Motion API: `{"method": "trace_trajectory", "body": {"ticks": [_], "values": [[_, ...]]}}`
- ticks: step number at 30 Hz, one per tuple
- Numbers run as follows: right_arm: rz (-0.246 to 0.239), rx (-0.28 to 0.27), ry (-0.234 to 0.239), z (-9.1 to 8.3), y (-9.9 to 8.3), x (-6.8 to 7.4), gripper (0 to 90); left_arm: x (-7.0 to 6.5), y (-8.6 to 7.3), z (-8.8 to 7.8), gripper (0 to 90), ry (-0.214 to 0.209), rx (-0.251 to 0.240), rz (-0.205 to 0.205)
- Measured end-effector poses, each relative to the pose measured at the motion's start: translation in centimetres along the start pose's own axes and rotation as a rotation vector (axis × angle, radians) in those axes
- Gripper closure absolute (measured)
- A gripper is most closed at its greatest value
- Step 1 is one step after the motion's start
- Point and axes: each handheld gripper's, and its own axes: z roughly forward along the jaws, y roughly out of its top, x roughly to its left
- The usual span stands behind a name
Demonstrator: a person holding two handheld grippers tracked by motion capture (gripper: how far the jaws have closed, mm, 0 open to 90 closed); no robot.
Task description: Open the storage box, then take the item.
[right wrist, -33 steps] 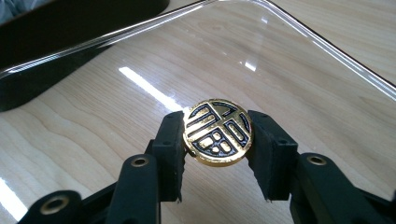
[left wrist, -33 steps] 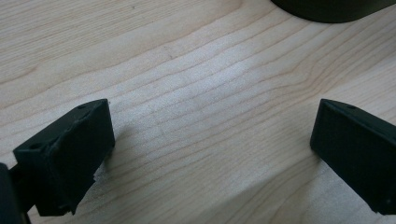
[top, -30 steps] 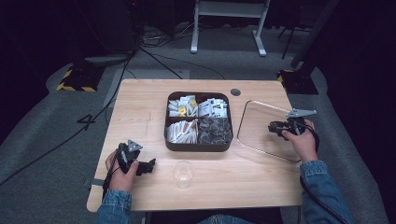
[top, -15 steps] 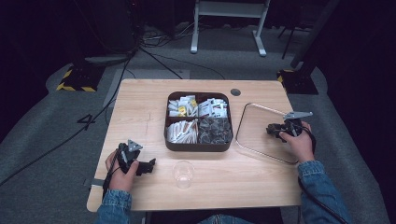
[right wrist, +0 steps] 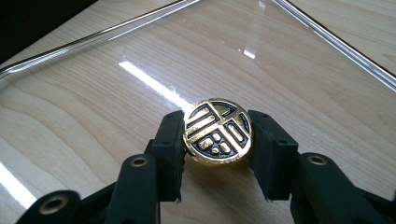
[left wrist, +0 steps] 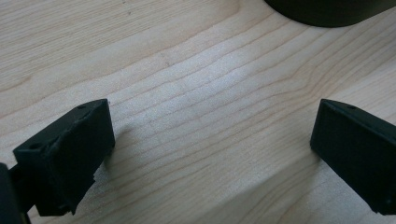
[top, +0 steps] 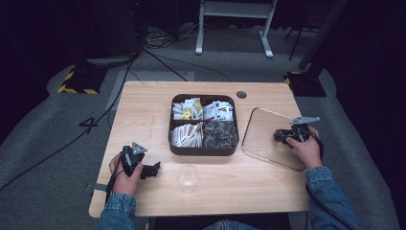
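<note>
Right gripper [right wrist: 217,154]: jaws clamped on a round gold-foil coin [right wrist: 218,131] with a black stamped pattern, one pad on each edge, coin face tilted toward the camera. In the high view the right gripper [top: 282,136] sits at about 3 o'clock from the divided box [top: 203,146], over the glass tray [top: 261,153], near the tray's right side.

Right gripper view: clear tray bottom directly under the coin, metal-looking rim [right wrist: 327,35] running off toward 1 o'clock and another edge toward 10 o'clock. So the coin is inside the tray outline. Can't tell whether it touches the glass or hangs just above it.

Left gripper [left wrist: 210,154]: jaws wide apart, nothing between them, bare wooden table [left wrist: 196,84] below. In the high view the left gripper [top: 152,168] is at about 8 o'clock from the box, parked near the front-left table edge. Clear plastic cup [top: 187,178] just to its right, at 6 o'clock from the box.

Step, my read: placing phase of a move from box to tray. The lower-right compartment [top: 220,134] holds dark, gold-flecked pieces that look like the same sort; too small to be sure.

Next move calls for: lower until the coin is on or just off the glass, then open the jaws evenly so it drops flat. Keep clear of the rim. It's a round piece on a slick surface, so releasing from height risks a roll or skid. Retract straight up after release. Left hand has no job here; hold position.
</note>
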Motion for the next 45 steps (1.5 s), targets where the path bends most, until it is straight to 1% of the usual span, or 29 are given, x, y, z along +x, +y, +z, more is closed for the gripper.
{"method": "trace_trajectory", "body": {"ticks": [3,4,6,9,14,17,25,26,27,35,38,43,45], "values": [[0.006,-0.006,0.003,0.0,0.0,0.0,57.2,0.0,0.0,0.0,0.1,0.000,0.000,0.000],[0.015,-0.021,0.008,0.0,0.0,0.0,54.1,0.0,0.0,0.0,0.1,0.000,0.000,0.000],[0.047,-0.050,0.013,-0.2,0.1,-0.1,49.3,0.0,0.0,0.0,0.2,0.000,0.000,0.000],[0.056,-0.068,0.002,-0.5,0.3,-0.2,46.0,0.0,0.0,0.0,0.1,0.000,0.000,0.000],[0.083,-0.088,0.007,-0.8,0.4,-0.2,44.3,0.0,0.0,0.0,0.1,0.000,0.000,0.000],[0.090,-0.102,0.007,-1.1,0.6,-0.2,43.5,0.0,0.0,0.0,0.1,0.000,0.000,0.000],[0.088,-0.132,0.004,-1.6,1.1,0.2,42.4,0.0,0.0,0.0,0.1,-0.001,0.000,0.000],[0.085,-0.136,0.006,-1.7,1.2,0.2,42.3,0.0,0.0,0.0,0.1,0.002,0.000,0.006],[0.086,-0.141,0.005,-1.9,1.3,0.5,42.0,0.0,0.1,0.1,0.1,0.000,-0.001,0.001],[0.080,-0.183,0.000,-3.1,2.0,1.2,41.4,-0.1,0.3,0.3,0.1,-0.004,-0.001,0.010],[0.081,-0.195,0.002,-3.2,2.2,1.3,41.4,-0.1,0.3,0.3,0.1,-0.006,-0.001,0.010],[0.066,-0.216,0.014,-3.5,3.1,2.1,41.5,-0.1,0.3,0.3,0.1,-0.006,-0.001,0.009],[0.045,-0.228,0.021,-3.7,3.7,2.7,41.5,-0.1,0.3,0.3,0.2,-0.006,-0.002,0.008]]}}
